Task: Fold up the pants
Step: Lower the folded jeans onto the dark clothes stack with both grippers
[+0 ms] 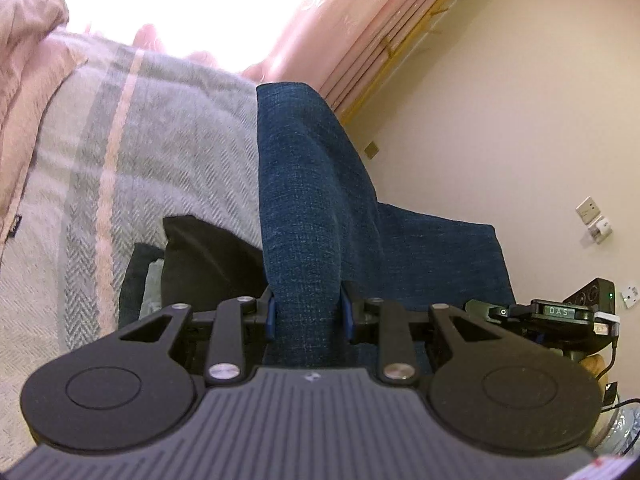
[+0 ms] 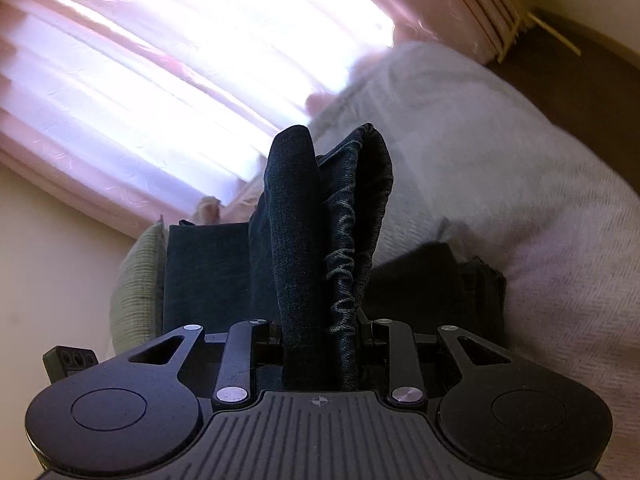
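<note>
Between the fingers of the left gripper (image 1: 309,312) a thick fold of the blue pants (image 1: 308,200) is pinched tight. The right gripper (image 2: 320,332) likewise clamps a bunched edge of the same pants, the cloth rising past its fingers. Under the pants lies a grey striped blanket (image 1: 160,140); beyond the blanket hang pink curtains (image 2: 120,100), brightly backlit.

Window (image 2: 200,60) blown out white. Blanket (image 2: 520,200) blurred at right. Right gripper (image 2: 320,332) fingertips buried under pants (image 2: 296,220) fabric.
</note>
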`<state>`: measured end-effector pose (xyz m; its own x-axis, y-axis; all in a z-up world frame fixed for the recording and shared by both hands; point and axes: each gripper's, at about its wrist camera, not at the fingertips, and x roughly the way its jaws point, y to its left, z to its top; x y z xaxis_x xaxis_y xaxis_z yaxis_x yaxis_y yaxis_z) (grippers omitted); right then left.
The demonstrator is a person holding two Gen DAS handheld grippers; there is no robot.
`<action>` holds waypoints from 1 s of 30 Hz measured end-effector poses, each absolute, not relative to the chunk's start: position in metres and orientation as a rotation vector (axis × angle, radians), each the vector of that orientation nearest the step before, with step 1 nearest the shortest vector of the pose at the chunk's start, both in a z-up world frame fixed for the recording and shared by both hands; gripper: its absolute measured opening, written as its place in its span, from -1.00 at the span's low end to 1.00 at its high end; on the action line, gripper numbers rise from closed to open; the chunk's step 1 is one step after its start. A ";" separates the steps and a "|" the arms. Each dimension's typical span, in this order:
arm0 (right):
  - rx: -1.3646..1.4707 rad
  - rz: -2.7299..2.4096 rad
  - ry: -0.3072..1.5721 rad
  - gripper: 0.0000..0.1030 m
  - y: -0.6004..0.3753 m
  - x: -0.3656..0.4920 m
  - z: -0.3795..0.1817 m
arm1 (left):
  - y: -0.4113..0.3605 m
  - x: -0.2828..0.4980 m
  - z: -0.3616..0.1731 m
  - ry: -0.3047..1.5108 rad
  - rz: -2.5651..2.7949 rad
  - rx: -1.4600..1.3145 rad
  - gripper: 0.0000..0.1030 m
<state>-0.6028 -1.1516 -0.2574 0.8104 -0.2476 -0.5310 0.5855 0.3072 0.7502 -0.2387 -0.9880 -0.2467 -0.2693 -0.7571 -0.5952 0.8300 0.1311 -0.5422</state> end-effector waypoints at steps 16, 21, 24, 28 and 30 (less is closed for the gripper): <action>0.982 -0.773 0.453 -0.06 -1.132 -0.635 -0.272 | -0.969 -0.205 -0.289 0.971 -1.372 0.203 -0.11; 0.501 -0.965 0.440 -0.13 -1.107 -0.591 -0.218 | -0.989 -0.234 -0.247 0.713 -1.345 0.276 -0.19; 0.241 -0.980 0.513 -0.65 -1.097 -0.544 -0.221 | -1.012 -0.274 -0.242 0.587 -1.354 0.363 -0.30; 0.102 -0.993 0.613 -0.90 -1.101 -0.520 -0.263 | -1.039 -0.301 -0.263 0.600 -1.339 0.411 -0.41; 0.134 -1.016 0.659 -0.90 -1.108 -0.526 -0.292 | -1.046 -0.305 -0.285 0.622 -1.295 0.472 -0.45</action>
<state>-0.5265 -1.1076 -0.2916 0.3533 -0.7436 -0.5677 0.8212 0.5371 -0.1925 -0.3052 -1.0463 -0.2852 0.1501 -0.7341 -0.6623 0.9758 0.2178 -0.0203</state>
